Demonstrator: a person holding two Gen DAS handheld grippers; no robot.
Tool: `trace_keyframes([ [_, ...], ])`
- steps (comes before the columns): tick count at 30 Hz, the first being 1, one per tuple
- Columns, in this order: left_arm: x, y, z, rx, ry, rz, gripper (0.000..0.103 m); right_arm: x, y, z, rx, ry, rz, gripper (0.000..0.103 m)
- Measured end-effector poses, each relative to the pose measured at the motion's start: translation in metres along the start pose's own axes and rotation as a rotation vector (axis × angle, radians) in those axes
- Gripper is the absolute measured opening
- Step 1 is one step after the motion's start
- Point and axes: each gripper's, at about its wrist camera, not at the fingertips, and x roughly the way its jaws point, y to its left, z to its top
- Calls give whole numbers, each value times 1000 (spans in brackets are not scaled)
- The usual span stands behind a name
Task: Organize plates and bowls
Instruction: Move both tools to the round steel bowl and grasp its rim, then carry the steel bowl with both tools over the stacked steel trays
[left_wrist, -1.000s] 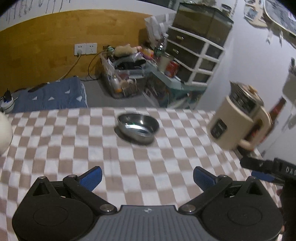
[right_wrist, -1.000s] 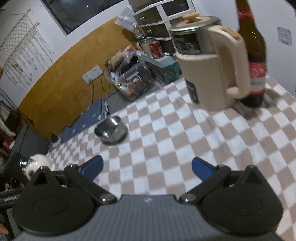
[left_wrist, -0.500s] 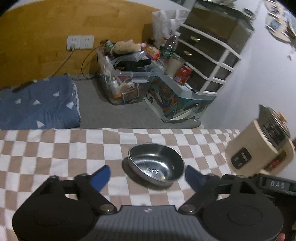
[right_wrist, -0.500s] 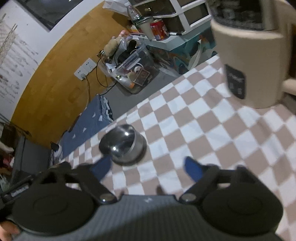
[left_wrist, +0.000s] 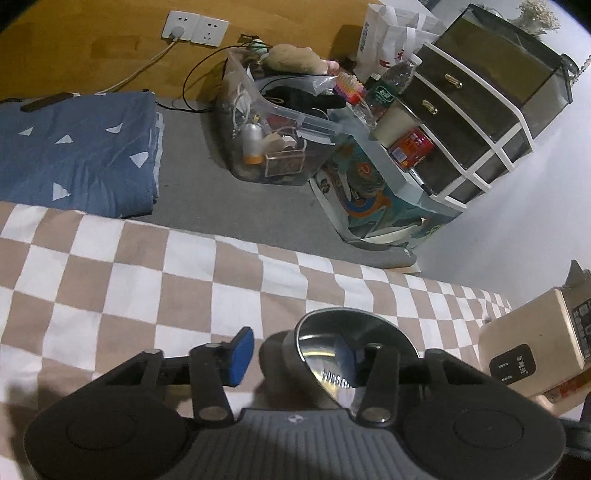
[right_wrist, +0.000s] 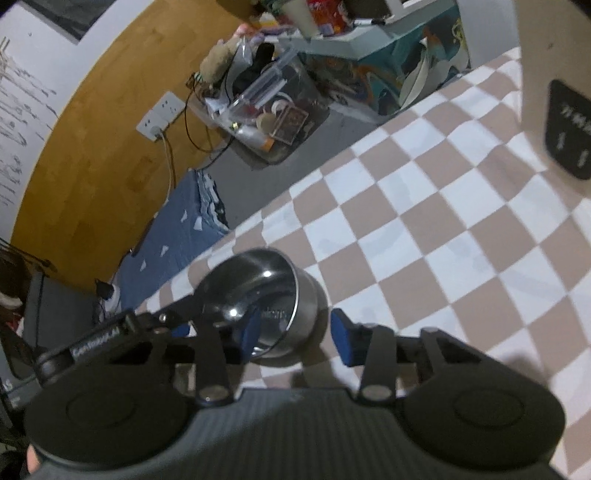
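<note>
A small steel bowl stands on the brown-and-white checked tablecloth near the table's far edge. My left gripper straddles the bowl's left wall, one blue pad outside and the other finger inside. Its jaws are closing, and a gap still shows between the outer pad and the wall. My right gripper straddles the opposite wall the same way, also closing, with its outer pad just off the steel. The pads inside the bowl are partly hidden by reflections.
A cream electric kettle stands close on the right of the bowl. Beyond the table edge lie a folded blue blanket, a clear storage box and a drawer unit on the floor.
Both grippers came forward and down onto the bowl from either side. Their jaws narrowed from wide apart to straddling the bowl's walls.
</note>
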Motion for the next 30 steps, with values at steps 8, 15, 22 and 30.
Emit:
trace_keyframes([
  [8, -2, -7, -3, 27, 7, -3, 16, 8, 9, -2, -69, -22, -27, 17],
  [15, -34, -23, -15, 63, -19, -9, 15, -23, 9, -4, -112, -58, -5, 11],
  [22, -88, -50, -44, 83, -52, -49, 15, -71, 6, -15, -173, -72, 15, 9],
  [30, -140, -86, -88, 110, -64, -72, 15, -135, -6, -43, -229, -74, 36, 9],
])
